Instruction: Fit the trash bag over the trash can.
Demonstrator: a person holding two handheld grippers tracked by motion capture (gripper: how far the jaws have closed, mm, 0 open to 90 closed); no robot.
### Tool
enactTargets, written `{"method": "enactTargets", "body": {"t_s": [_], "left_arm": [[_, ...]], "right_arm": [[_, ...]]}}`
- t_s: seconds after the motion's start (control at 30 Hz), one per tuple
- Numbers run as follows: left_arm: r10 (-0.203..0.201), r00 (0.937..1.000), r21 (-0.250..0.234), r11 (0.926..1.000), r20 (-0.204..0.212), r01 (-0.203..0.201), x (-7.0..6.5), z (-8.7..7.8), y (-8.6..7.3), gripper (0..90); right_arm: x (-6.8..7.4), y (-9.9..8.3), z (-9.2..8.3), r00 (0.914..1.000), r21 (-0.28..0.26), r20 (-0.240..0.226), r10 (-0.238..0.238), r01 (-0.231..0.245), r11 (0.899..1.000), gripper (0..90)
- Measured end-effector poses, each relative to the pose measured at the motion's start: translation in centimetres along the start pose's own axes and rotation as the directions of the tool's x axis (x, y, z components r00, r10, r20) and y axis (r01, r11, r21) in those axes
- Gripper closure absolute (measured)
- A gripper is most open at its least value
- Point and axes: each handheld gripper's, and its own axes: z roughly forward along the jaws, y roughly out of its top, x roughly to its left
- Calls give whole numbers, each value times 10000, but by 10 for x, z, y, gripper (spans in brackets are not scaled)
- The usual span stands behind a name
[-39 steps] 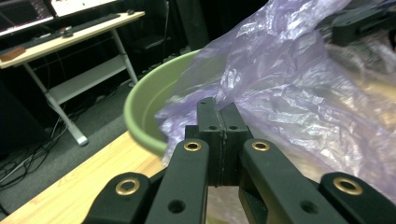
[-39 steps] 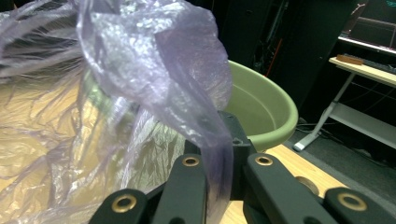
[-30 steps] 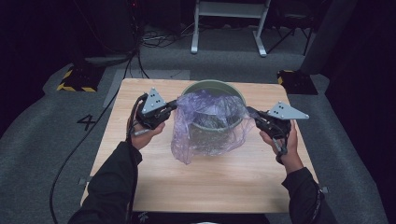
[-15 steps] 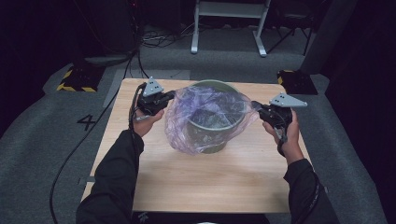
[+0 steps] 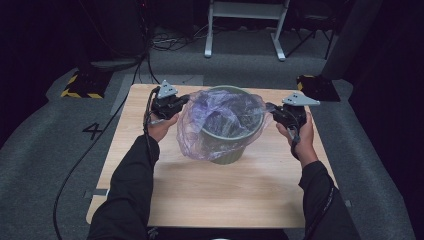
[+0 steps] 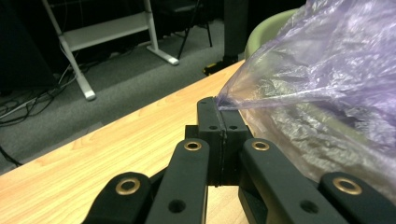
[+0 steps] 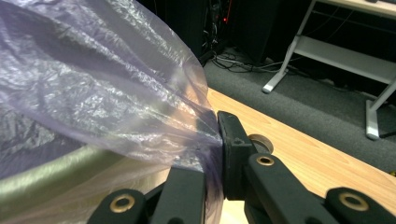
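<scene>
Stretching: both hands pull a thin purple bag [image 5: 220, 125] open over the green bin [image 5: 235, 145], which sits toward 12 o'clock on the tabletop [image 5: 210, 195].
Left gripper [image 5: 172, 105]: at the bin's 9 o'clock, jaws clamped tight on the bag's edge.
Right gripper [image 5: 280, 114]: at 3 o'clock, jaws pinched on the opposite edge.
Risk: film this thin could tear, or slip out of a pinch, if the hands pull wider.
Risk: bag dragging on the rim might tip the bin.
Bin contents: just crumpled film sagging inside, as far as I can tell.
</scene>
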Motion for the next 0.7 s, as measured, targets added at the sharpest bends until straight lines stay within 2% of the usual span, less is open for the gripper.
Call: {"method": "enactTargets", "body": {"t_s": [0.03,0.13,0.27,0.3,0.33,0.37,0.4,0.43,0.53,0.57,0.7], "left_arm": [[-197,9998,64,9998,60,197,2,4,0,898],[-380,9991,16,9993,170,380,2,8,-1,899],[-306,9995,276,9992,36,304,0,16,-1,899],[-537,9985,239,9983,95,534,1,20,-2,899],[-537,9985,239,9983,95,534,1,20,-2,899],[-716,9974,265,9971,125,713,2,22,-3,899],[-710,9974,311,9970,100,706,2,25,-4,899],[-705,9975,417,9967,88,701,2,27,-4,899],[-736,9972,733,9947,91,727,1,35,-7,899],[-737,9972,1006,9923,81,726,0,41,-10,899],[-835,9964,1194,9895,124,815,2,46,-13,899]], "right_arm": [[-2,0,5,10000,84,60,12,-12,10000,889],[-5,0,10,9999,168,39,158,-159,9997,900],[-6,-3,21,9996,387,99,250,-253,9989,900],[-7,-5,27,9994,547,167,294,-302,9980,900],[-7,-5,27,9994,547,167,294,-302,9980,900],[-8,-6,28,9991,555,161,393,-401,9977,900],[-9,-7,31,9983,550,51,582,-584,9968,900],[-10,-9,35,9972,700,-31,743,-739,9948,900],[-10,-10,39,9974,867,-14,714,-710,9937,900],[-12,-11,43,9972,1029,56,744,-746,9919,900],[-14,-15,48,9959,1248,128,892,-901,9881,900]]}}
